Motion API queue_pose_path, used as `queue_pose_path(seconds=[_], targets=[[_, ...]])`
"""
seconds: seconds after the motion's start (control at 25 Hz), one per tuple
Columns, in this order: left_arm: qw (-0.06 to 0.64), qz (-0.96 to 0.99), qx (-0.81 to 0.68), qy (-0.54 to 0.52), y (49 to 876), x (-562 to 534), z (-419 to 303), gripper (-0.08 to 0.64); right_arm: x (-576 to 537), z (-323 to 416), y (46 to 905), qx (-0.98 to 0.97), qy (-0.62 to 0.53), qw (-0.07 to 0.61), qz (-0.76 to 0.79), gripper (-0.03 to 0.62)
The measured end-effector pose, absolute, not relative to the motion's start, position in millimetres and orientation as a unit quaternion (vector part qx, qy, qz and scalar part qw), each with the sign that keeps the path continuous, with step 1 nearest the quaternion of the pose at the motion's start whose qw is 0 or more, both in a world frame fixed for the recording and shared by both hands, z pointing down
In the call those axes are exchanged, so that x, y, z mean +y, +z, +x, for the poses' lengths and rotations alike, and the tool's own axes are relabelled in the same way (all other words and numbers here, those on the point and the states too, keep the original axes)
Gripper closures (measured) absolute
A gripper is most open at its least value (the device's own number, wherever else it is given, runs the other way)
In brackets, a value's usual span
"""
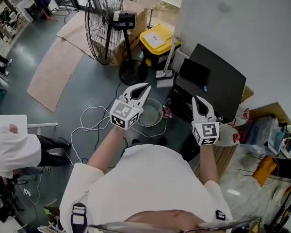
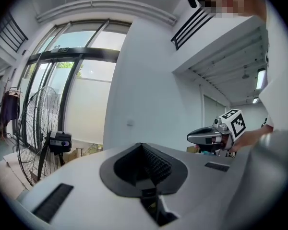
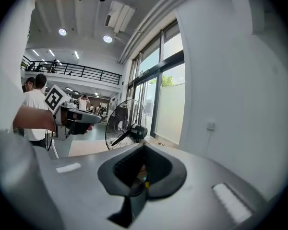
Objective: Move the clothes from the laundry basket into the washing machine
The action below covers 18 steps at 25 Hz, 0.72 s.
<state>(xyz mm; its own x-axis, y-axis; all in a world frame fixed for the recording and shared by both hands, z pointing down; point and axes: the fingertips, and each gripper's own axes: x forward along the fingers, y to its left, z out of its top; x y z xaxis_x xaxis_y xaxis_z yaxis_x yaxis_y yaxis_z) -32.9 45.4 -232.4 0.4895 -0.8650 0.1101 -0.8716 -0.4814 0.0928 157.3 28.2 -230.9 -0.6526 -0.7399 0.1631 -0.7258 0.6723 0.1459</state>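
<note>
Head view: tub (image 1: 154, 121) below left tongs (image 1: 142, 88)

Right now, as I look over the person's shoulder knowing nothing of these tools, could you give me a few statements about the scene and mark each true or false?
1. Both the left gripper and the right gripper have their jaws together with nothing between them. True.
2. The right gripper is clamped on a piece of clothing. False: it holds nothing.
3. A big standing fan is ahead of the person. True.
4. The bin next to the fan has a red lid. False: the lid is yellow.
5. A round basin sits on the floor, seen between the two grippers in the head view. True.
</note>
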Motion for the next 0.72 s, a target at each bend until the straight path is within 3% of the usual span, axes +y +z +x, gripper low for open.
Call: queue_pose_path(seconds=[0.72], targets=[[0.041, 0.862, -0.504, 0.03, -234.5, 9.7, -18.6, 0.554, -3.9, 181.4, -256.7, -0.893, -0.034, 0.066, 0.444, 0.581]])
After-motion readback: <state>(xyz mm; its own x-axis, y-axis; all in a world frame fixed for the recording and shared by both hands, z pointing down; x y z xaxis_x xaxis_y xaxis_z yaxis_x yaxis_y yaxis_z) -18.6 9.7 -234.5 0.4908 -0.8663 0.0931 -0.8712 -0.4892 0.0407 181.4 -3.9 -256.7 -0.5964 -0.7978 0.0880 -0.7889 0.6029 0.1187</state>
